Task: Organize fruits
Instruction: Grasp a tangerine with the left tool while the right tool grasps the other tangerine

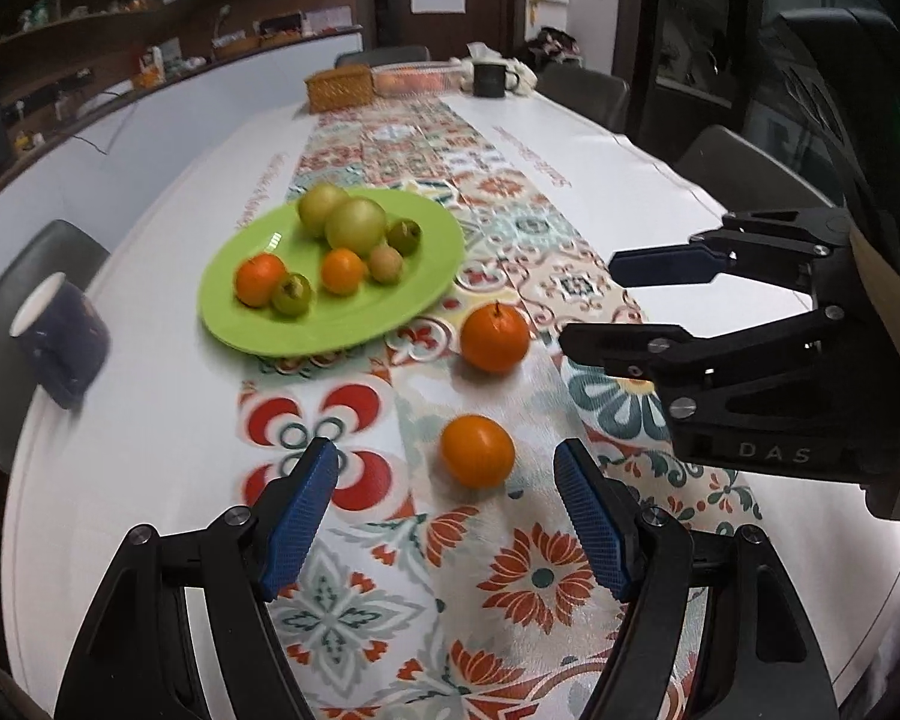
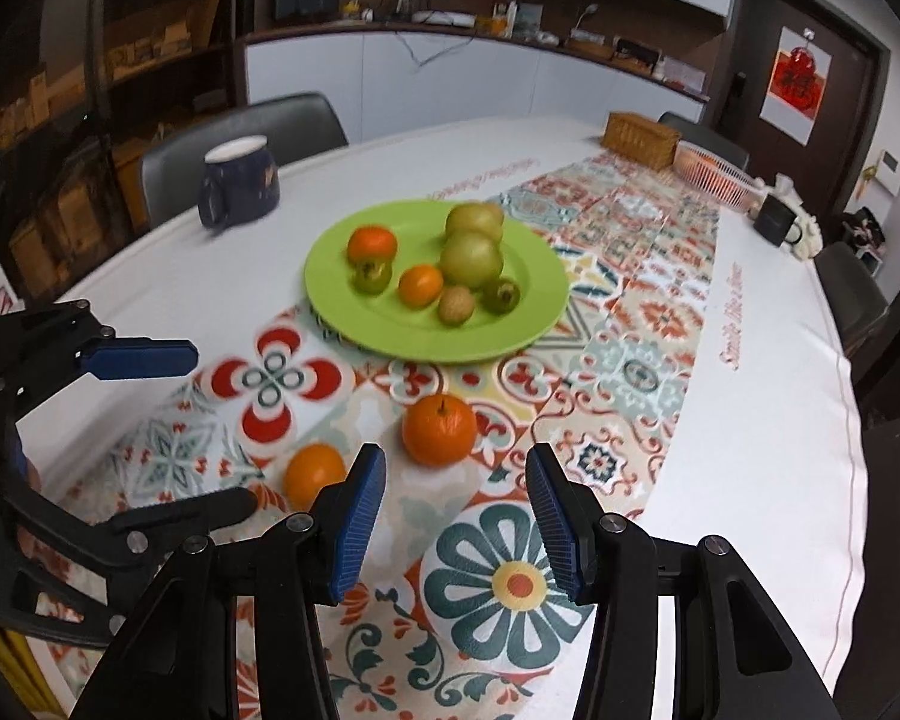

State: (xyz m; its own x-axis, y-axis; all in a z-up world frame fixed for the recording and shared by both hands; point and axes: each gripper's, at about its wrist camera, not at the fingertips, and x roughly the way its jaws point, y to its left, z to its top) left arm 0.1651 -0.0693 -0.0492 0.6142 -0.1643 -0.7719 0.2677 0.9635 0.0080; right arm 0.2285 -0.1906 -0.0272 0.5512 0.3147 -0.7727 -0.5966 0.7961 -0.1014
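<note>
Left tool [image 1: 447,516] jaws apart, empty; an orange [image 1: 477,450] sits just ahead between its fingertips. Right tool [image 2: 456,516] jaws apart, empty; stemmed orange [image 2: 439,429] just ahead. Plate [image 1: 426,294] beyond holds seven blurred fruits, apparently.

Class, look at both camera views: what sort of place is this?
Probably a home dining room: a long table under a patterned cloth, chairs around it, and a counter cluttered with household items.

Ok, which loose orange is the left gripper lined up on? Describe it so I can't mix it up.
Start at the green plate of fruit on the patterned table runner. Two oranges lie loose on the runner in front of the plate. It is the smooth orange, farther from the plate, just ahead of the left gripper; the stemmed orange lies nearer the plate.
</note>
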